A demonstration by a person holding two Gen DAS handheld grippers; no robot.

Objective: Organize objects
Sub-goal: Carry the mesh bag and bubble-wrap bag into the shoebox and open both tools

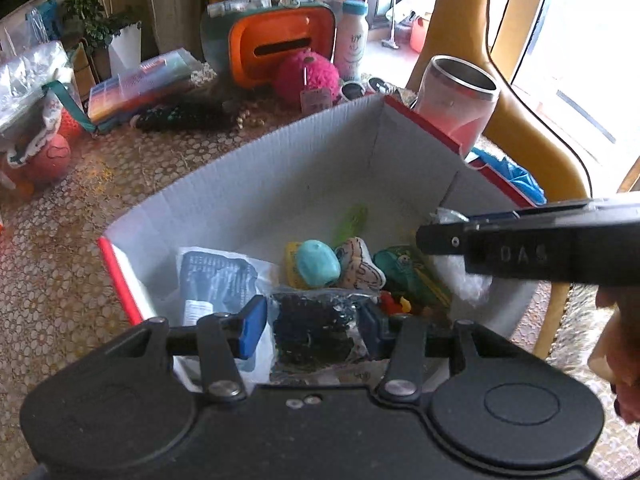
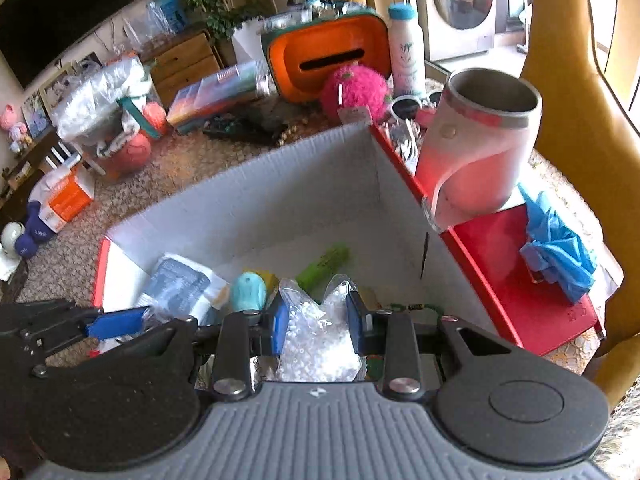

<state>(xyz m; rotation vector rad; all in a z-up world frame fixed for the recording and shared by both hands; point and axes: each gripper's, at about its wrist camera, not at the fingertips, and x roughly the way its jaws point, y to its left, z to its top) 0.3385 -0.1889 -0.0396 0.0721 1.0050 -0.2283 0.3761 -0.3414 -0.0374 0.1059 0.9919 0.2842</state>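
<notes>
**Grippers over an open cardboard box of small items**

Both grippers hang above a white corrugated cardboard box [image 1: 280, 184] with red outer faces, standing on a table under a lace-patterned tablecloth [image 1: 60, 264].

From the left wrist camera, the left gripper [image 1: 316, 326] has its blue-padded jaws spread on either side of a clear bag of dark beads [image 1: 316, 332]; whether the pads press the bag cannot be told, though a gap shows at the left pad. From the right wrist camera, the right gripper [image 2: 318, 322] has its jaws closed against a clear bag of white beads [image 2: 316, 344], which bulges up between the pads.

Inside the box lie a flat blue-printed packet [image 1: 216, 280] at the left, a turquoise egg-shaped toy [image 1: 318, 264] against a yellow piece, a small white patterned plush [image 1: 360, 266], a green packet [image 1: 408, 272] and a green stick-shaped object [image 1: 352, 220] near the far wall.

Just beyond the box's right wall stands a pink and white steel tumbler [image 2: 480, 144], open at the top. It rests on a red box lid [image 2: 520, 280] that also carries crumpled blue gloves [image 2: 556, 248]. Farther back on the table are a fuzzy pink ball [image 2: 356, 90], an orange and green case [image 2: 328, 56], a white bottle with a blue cap [image 2: 406, 48] and a clear box of coloured beads [image 2: 216, 94]. A mustard-yellow chair [image 2: 576, 100] stands at the right.
</notes>
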